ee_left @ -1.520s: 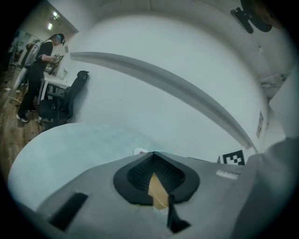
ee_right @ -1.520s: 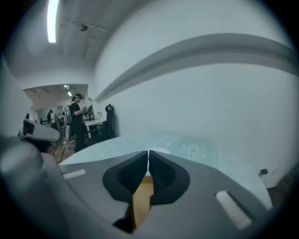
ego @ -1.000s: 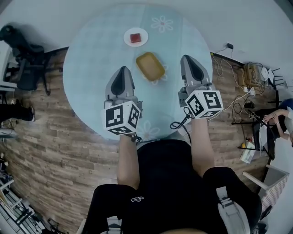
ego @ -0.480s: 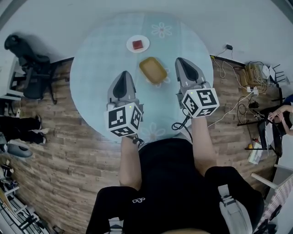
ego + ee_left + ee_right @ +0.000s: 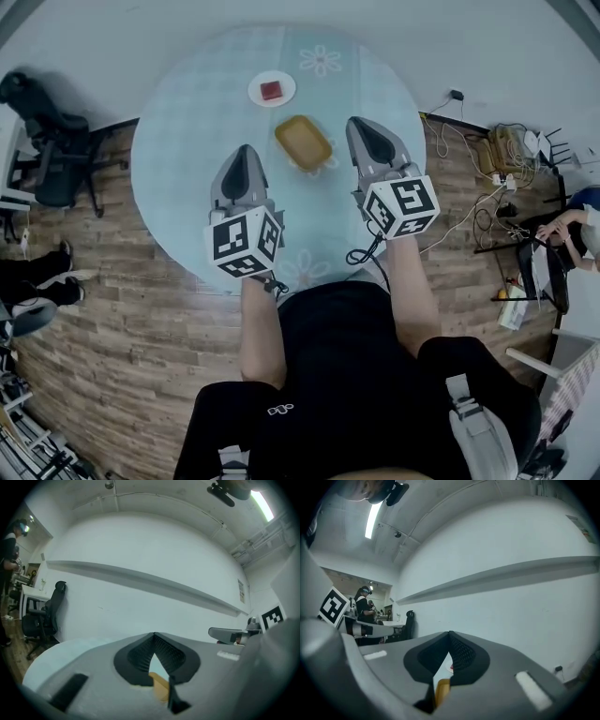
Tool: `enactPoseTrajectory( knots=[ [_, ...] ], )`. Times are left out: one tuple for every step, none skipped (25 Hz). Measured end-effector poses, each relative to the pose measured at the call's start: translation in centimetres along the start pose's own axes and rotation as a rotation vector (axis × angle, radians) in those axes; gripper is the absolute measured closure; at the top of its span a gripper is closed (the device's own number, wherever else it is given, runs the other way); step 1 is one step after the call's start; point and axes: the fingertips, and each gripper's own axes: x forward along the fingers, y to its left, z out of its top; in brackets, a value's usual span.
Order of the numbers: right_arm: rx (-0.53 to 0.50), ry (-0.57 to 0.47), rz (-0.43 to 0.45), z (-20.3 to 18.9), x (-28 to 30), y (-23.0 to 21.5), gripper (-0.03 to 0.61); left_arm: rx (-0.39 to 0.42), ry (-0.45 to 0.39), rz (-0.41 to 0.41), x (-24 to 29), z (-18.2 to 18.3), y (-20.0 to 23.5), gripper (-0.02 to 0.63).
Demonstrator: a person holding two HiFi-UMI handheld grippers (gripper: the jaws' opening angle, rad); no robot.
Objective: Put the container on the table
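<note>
A yellow-brown shallow container (image 5: 303,142) lies on the round table (image 5: 187,141) with the pale blue cloth. It sits between my two grippers, a little ahead of their tips. My left gripper (image 5: 243,150) hovers to its left, jaws shut and holding nothing. My right gripper (image 5: 359,123) is to its right, also shut and empty. In the left gripper view the tips of the left gripper (image 5: 153,634) meet, and the container (image 5: 159,686) shows in the gap below them. In the right gripper view the right gripper (image 5: 450,633) is shut too, with the container (image 5: 442,691) low in the gap.
A white plate (image 5: 272,90) with a small red thing on it stands beyond the container. A black office chair (image 5: 47,131) stands left of the table. Cables and a power strip (image 5: 497,150) lie on the wooden floor at right, near a seated person (image 5: 562,234).
My right gripper has shifted a little to the left, closer to the container. The left gripper has hardly moved. Both stay shut.
</note>
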Motion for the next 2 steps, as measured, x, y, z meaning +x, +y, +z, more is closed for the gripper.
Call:
enactPoseTrajectory(
  knots=[
    [-0.005,0.003,0.004,-0.04,0.01,0.09,0.569,-0.001,0.003,-0.003,0.07,-0.11,-0.02,0.617],
    [-0.011,0.006,0.008,-0.09,0.01,0.19,0.569,-0.002,0.005,-0.007,0.15,-0.23,-0.04,0.617]
  ],
)
